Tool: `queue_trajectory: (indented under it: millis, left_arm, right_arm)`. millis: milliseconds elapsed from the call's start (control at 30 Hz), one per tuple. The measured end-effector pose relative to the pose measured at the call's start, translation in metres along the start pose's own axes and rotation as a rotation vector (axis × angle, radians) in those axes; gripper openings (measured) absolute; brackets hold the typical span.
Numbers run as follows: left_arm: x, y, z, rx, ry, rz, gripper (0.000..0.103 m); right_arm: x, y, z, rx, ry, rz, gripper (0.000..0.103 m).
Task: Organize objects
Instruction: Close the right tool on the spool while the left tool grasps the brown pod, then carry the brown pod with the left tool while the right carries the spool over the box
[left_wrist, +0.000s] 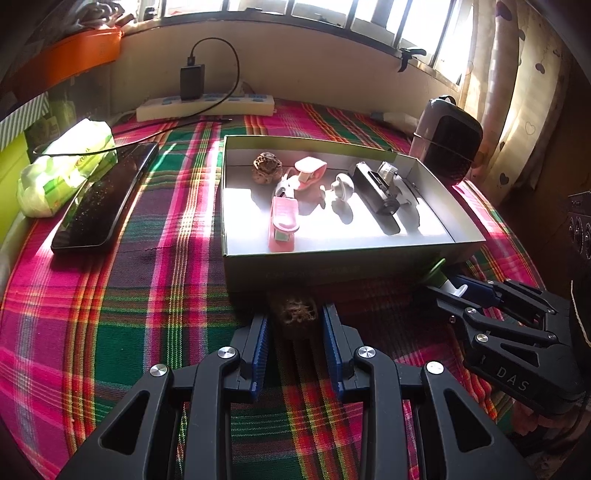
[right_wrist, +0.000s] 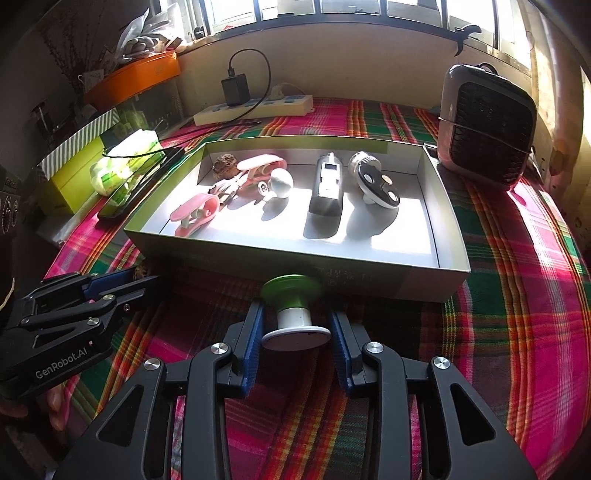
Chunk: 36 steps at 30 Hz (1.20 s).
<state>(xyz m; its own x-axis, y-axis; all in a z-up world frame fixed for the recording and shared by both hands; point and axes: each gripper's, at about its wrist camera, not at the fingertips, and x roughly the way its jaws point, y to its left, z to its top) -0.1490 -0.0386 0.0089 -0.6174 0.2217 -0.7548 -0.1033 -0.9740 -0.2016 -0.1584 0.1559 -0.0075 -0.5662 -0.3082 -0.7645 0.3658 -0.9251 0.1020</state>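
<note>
While a brown walnut (left_wrist: 293, 314) is clasped by the left gripper (left_wrist: 294, 318), a green-and-white knob (right_wrist: 295, 314) is pinched in the narrowed right gripper (right_wrist: 295, 325) beside the box (right_wrist: 369, 277).

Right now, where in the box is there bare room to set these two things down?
The box's near strip and right front corner, beyond the round gadget, lie bare. A narrower gap runs between the pink clip and the black device. The back left, around the walnut, is crowded.
</note>
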Motion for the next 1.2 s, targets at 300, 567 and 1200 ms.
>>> queue_trajectory:
  millis: [300,567,1200]
  left_arm:
    - [-0.003,-0.002,-0.003,0.039,0.001,0.038,0.025]
    - [-0.002,-0.020,-0.006,0.096,-0.007,0.073,0.024]
    - [-0.018,-0.028,0.002,0.105,-0.045,0.023,0.024]
  right_arm:
    - [-0.005,-0.008,-0.004,0.017,-0.002,-0.004,0.035]
    - [-0.010,-0.007,-0.007,0.013,-0.009,0.011,0.035]
    - [-0.023,-0.001,-0.001,-0.006,-0.045,0.026,0.035]
